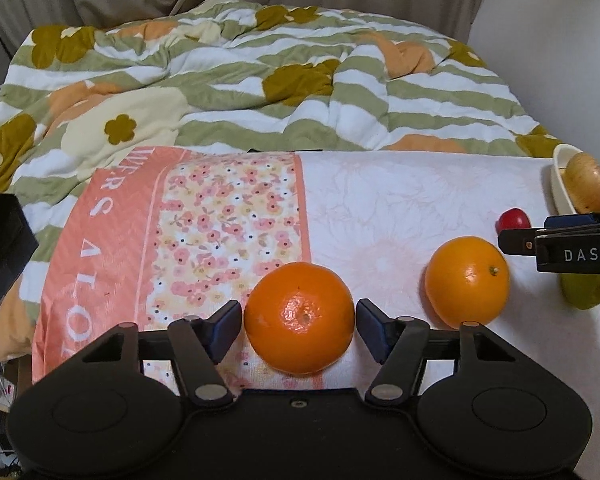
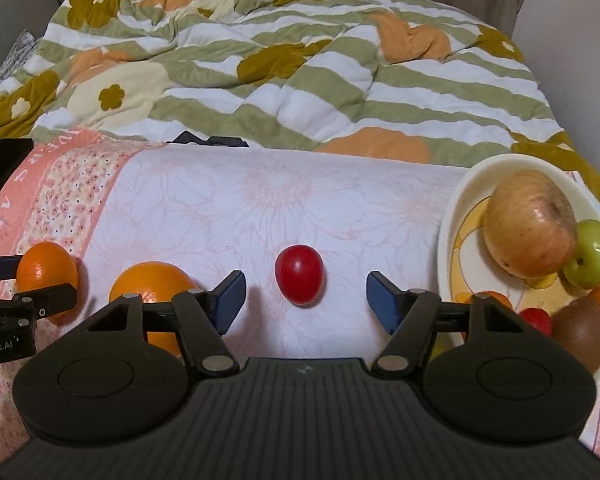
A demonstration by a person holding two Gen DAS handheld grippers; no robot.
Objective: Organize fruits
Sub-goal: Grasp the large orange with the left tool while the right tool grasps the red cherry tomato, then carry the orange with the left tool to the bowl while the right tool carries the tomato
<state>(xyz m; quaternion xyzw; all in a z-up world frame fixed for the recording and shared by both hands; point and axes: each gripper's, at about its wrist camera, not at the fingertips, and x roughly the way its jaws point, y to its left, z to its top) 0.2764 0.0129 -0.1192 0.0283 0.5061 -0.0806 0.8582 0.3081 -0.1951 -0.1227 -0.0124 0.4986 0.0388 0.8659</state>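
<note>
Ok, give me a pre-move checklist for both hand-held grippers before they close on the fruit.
1. Left hand-held gripper open, jaws either side of the near orange: ok.
2. Left pads touching that orange: not ok, small gaps on both sides.
3. Right hand-held gripper open and lined up with the red fruit: ok.
4. Red fruit fully between the right fingers: not ok, it lies just ahead of the tips.
5. Second orange clear of the left hand-held gripper's right finger: ok, apart.
6. Space left in the bowl for more fruit: cannot tell, partly hidden.
</note>
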